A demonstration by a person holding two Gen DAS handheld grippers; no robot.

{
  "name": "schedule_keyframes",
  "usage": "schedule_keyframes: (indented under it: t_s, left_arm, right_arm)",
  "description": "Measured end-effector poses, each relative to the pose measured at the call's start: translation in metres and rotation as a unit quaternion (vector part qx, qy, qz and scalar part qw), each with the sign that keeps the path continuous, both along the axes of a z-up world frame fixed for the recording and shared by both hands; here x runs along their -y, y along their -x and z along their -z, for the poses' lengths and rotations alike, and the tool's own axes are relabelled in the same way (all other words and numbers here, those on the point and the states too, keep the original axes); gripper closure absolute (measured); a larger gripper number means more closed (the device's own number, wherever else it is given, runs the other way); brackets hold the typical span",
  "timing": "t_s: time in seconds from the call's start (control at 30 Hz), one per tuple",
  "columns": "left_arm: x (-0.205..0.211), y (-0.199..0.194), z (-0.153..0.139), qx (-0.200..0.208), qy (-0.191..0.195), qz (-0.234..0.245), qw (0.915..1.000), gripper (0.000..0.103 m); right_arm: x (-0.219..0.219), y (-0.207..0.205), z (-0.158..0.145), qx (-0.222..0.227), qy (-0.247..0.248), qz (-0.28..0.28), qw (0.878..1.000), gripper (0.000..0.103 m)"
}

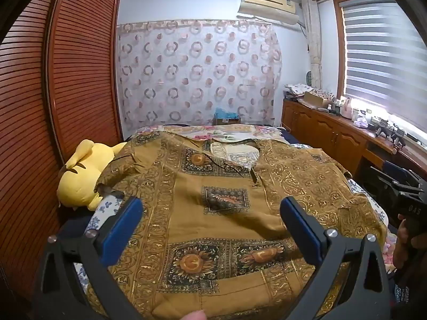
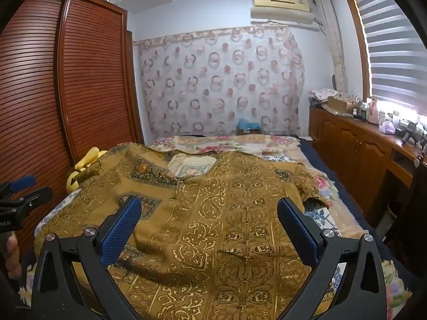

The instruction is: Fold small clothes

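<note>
**Daylit room, heavy fisheye warp**

Daylight comes thru the window blinds (image 1: 384, 48) on the right w/ blown-out glare along the sill. Rest of room evenly lit, soft shadows, slightly cool cast. Strong barrel distortion: wardrobe (image 2: 53, 85) bows, black vignette at corners. Mild compression softness; focus ok overall.

I am making out very little lettering here. In my left wrist view, the black body of the right gripper (image 1: 408, 208) at the right edge is showing pale characters that I am reading as "0AS", though they may be turned or only part of a longer mark. In my right wrist view, the black body of the left gripper (image 2: 16, 213) at the left edge is showing a small white label ending in what looks like "AA"; the rest is too blurred. The air conditioner (image 2: 281, 8) is carrying a small sticker that I cannot read.
</note>
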State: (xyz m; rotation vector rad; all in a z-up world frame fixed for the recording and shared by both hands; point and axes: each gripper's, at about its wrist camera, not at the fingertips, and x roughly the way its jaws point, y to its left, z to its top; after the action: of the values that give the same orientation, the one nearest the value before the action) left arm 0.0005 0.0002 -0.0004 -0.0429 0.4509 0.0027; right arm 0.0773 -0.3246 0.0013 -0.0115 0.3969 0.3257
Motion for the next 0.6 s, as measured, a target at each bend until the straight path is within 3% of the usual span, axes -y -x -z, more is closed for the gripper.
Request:
schedule_keyframes:
  t_s: [0.6]
  left_arm:
    - [-0.0001,0.0003,0.0,0.003,-0.002,-0.004,1.0,0.0]
  right_arm:
    - [-0.001,0.0002,0.0,-0.001,-0.001,0.0,1.0,0.0]
